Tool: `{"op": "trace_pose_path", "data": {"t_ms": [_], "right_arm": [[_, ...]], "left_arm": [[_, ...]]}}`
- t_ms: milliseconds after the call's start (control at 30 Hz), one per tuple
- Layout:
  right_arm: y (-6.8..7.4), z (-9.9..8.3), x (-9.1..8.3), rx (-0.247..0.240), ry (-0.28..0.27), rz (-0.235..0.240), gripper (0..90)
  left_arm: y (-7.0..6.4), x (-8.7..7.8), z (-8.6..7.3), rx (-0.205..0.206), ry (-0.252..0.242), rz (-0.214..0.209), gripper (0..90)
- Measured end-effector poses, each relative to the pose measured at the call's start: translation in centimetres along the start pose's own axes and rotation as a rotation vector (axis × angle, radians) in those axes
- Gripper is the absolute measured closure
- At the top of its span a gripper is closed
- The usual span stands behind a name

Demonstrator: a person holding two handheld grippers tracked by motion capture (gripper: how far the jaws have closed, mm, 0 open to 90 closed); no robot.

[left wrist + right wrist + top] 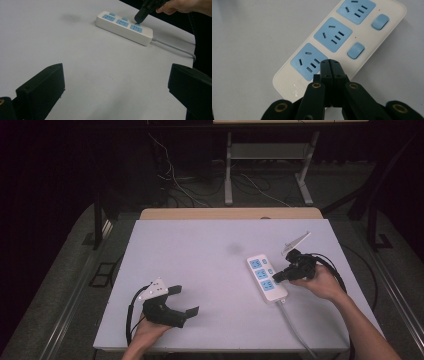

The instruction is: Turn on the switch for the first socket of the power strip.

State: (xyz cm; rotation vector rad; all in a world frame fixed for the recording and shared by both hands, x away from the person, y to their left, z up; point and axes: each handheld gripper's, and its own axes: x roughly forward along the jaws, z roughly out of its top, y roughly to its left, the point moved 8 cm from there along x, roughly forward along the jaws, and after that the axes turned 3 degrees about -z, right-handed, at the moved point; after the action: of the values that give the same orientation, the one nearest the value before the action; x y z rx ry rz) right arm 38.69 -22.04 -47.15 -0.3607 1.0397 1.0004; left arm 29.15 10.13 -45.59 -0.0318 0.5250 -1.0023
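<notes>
A white power strip (267,279) (124,27) (337,42) with three blue sockets lies on the right of the table. Two of its blue switches (355,50) show beside the sockets. My right gripper (276,278) (138,20) (330,63) is shut, with nothing held. Its tip sits down on the strip beside the nearest socket and covers what lies under it. My left gripper (184,301) (116,82) rests open at the table's front left, far from the strip, with bare table between its jaws.
The strip's grey cable (295,325) (175,47) runs off the table's front right edge. The white table top (200,260) lies on a wooden desk (230,213). Beyond it are loose cables and a metal stand (228,170) on the floor.
</notes>
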Motion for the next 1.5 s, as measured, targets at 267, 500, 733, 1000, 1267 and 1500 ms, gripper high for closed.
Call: {"op": "trace_pose_path", "data": {"t_ms": [267, 500, 733, 1000, 1267, 1500], "right_arm": [[0.10, 0.02, 0.25, -0.027, 0.002, -0.003, 89.9], [-0.06, -0.04, 0.29, -0.050, 0.007, -0.031, 90.0], [0.05, -0.31, 0.34, -0.058, -0.027, -0.051, 90.0], [0.15, -0.37, 0.44, -0.064, -0.041, -0.060, 90.0], [0.14, -0.35, 0.43, -0.072, -0.041, -0.056, 90.0], [0.26, -0.23, 0.42, -0.088, -0.016, -0.075, 90.0]], "left_arm": [[-0.09, 0.12, -0.11, 0.010, 0.009, -0.001, 0.0], [-0.16, 0.08, -0.06, 0.016, 0.005, 0.001, 0.0], [-0.17, 0.06, -0.03, 0.018, 0.003, -0.001, 0.2], [-0.30, 0.19, -0.09, 0.022, 0.009, -0.004, 0.3], [-0.14, 0.08, -0.09, 0.016, 0.005, 0.001, 0.5], [-0.12, 0.09, -0.14, 0.017, 0.009, 0.003, 0.6]]}}
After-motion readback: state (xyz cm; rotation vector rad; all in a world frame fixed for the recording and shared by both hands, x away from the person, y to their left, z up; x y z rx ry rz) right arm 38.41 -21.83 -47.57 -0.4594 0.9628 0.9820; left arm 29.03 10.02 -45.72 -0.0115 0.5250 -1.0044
